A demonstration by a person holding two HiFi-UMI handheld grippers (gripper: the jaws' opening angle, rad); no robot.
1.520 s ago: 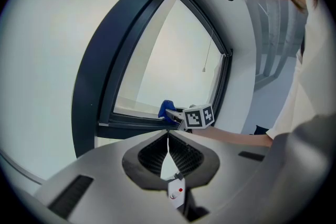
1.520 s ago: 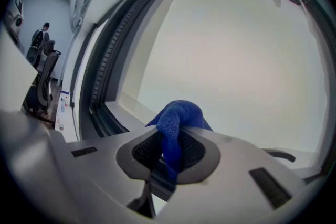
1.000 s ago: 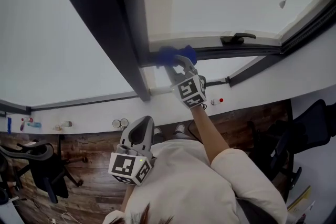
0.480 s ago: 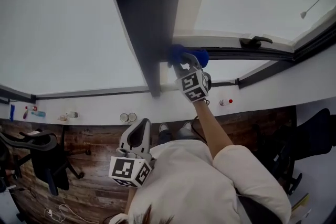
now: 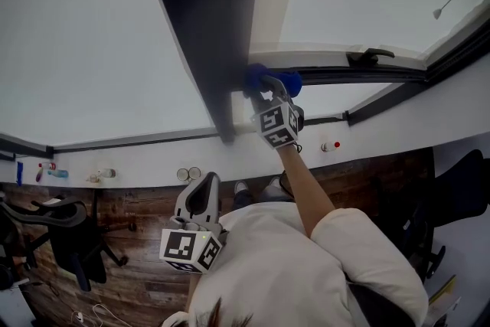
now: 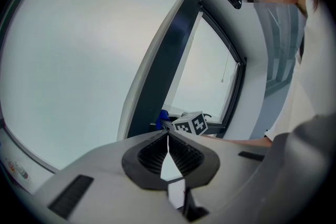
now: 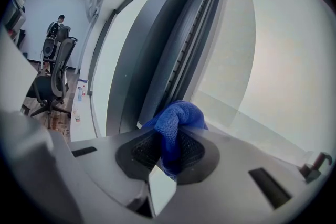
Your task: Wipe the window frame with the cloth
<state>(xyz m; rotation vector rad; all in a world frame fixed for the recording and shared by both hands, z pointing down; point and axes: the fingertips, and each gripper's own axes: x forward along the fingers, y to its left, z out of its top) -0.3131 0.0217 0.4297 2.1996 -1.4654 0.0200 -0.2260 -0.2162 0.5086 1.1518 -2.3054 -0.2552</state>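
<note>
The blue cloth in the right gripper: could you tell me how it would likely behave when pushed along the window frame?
The blue cloth is probably soft and floppy: it bunches and folds over the right gripper's shut jaws. It looks light, and its knitted texture should likely drag on the window frame rather than slip.

nubby blue cloth (image 7: 176, 123) (terry-like), matt dark window frame (image 5: 207, 34)

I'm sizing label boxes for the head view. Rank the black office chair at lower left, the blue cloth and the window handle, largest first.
1. office chair, clearly largest.
2. blue cloth, partly hidden behind the right gripper.
3. window handle, nearly as long as the cloth but much thinner.
</note>
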